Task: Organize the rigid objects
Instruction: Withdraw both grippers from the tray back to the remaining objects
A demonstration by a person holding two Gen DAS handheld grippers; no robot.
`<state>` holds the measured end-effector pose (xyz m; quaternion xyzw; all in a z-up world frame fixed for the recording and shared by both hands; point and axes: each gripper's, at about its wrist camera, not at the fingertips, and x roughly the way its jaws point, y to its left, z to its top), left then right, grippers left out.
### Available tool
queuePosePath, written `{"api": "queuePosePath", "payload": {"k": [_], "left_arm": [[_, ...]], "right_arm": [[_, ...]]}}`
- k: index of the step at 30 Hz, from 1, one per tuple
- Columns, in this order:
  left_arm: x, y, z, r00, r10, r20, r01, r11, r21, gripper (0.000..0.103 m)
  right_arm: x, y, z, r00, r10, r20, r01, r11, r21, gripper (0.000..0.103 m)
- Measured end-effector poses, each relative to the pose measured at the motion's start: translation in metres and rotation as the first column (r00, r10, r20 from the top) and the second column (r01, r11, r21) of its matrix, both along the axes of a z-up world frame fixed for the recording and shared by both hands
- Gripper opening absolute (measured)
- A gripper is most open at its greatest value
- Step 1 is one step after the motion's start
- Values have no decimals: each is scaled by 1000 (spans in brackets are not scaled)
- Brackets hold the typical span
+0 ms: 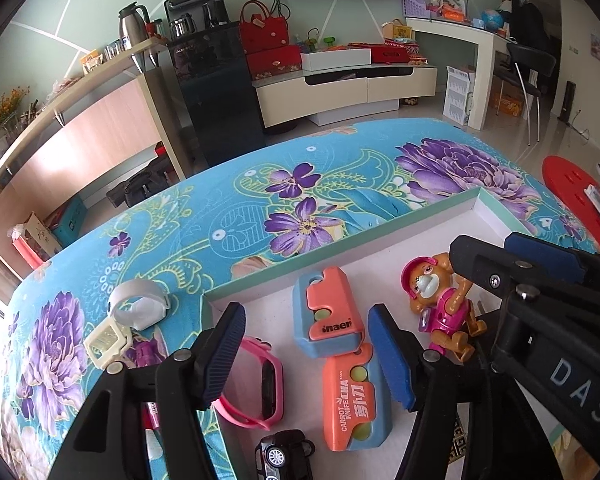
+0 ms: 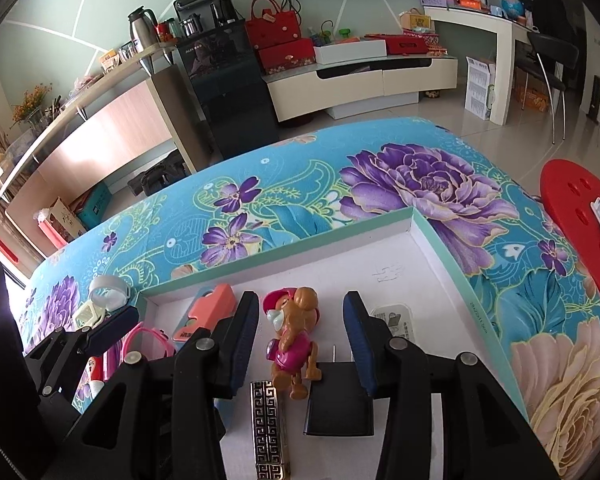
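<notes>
Your white shallow box [image 2: 440,240] with its mint-green rim sits on the floral blue cloth [image 2: 420,184] and already holds most of the hard toys. Your right gripper [image 2: 300,344] is spread wide over the plastic pup figure [image 2: 294,344], which lies directly ahead between the blue pads, its long axis running away from you along the fingers. This hand is clearly the nearer one. Your left gripper [image 1: 308,360] hangs equally spread above two glossy orange-and-blue carrot knives [image 1: 328,320] (blocky, smooth-edged). A matte black plug adapter [image 2: 338,404] and a gold-patterned bar [image 2: 270,428] lie just beside the pup.
</notes>
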<state>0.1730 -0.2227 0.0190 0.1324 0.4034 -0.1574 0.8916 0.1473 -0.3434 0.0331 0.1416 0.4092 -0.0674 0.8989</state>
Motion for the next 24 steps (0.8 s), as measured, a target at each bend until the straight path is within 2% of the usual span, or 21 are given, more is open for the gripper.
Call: {"api": "queuePosePath", "payload": {"k": [18, 24], "left_arm": [[1, 33, 17, 997, 74, 13, -74, 997, -16, 73], [7, 63, 20, 987, 162, 14, -161, 987, -26, 78]], "right_arm": [[-2, 2, 6, 1000, -13, 15, 13, 1000, -11, 45], [3, 6, 0, 1000, -5, -5, 5, 1000, -13, 45]]}}
